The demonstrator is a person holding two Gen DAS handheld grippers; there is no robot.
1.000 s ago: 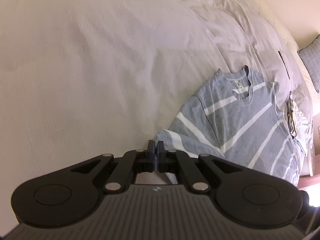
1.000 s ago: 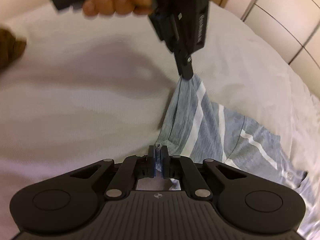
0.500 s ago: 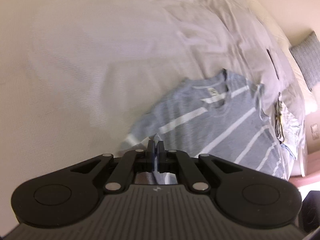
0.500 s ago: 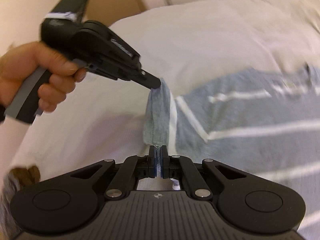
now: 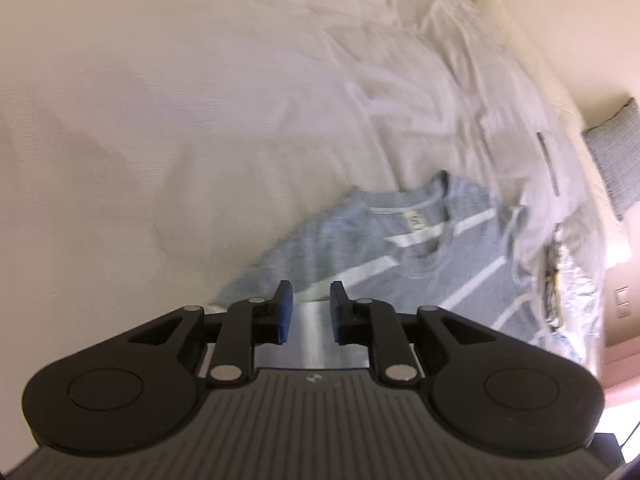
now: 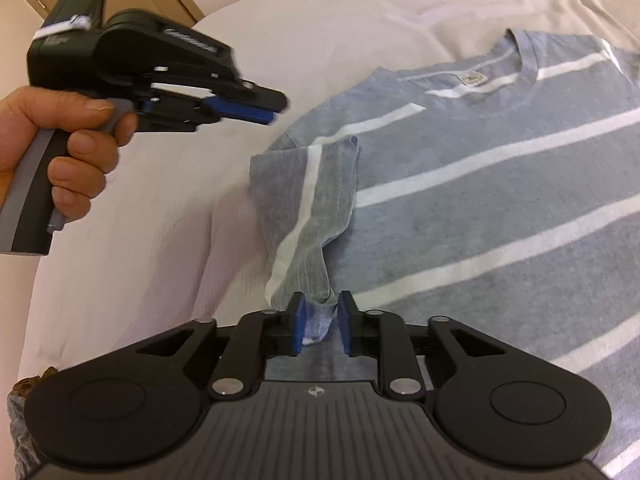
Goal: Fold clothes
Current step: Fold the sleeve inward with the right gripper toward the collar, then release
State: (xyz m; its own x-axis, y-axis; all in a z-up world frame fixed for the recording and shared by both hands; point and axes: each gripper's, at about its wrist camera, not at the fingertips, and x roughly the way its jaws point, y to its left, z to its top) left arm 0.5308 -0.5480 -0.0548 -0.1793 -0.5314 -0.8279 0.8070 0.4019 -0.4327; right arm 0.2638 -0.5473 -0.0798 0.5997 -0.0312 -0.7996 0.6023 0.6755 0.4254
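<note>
Grey striped T-shirt (image 6: 500, 208) sleeve (image 6: 308, 208) folded inward | both jaws just opening: left gripper (image 5: 310, 312) empty, right gripper (image 6: 320, 326) releasing sleeve.

Warm, soft indoor light; fisheye bends the edges, motion blur smears the bedsheet (image 5: 440, 92) toward two o'clock.

No text can be read here: the small neck label (image 6: 473, 78) inside the striped shirt (image 6: 500, 184) carries a mark too small to make out, and the embossed lettering on the left gripper (image 6: 264, 111) is blurred.
</note>
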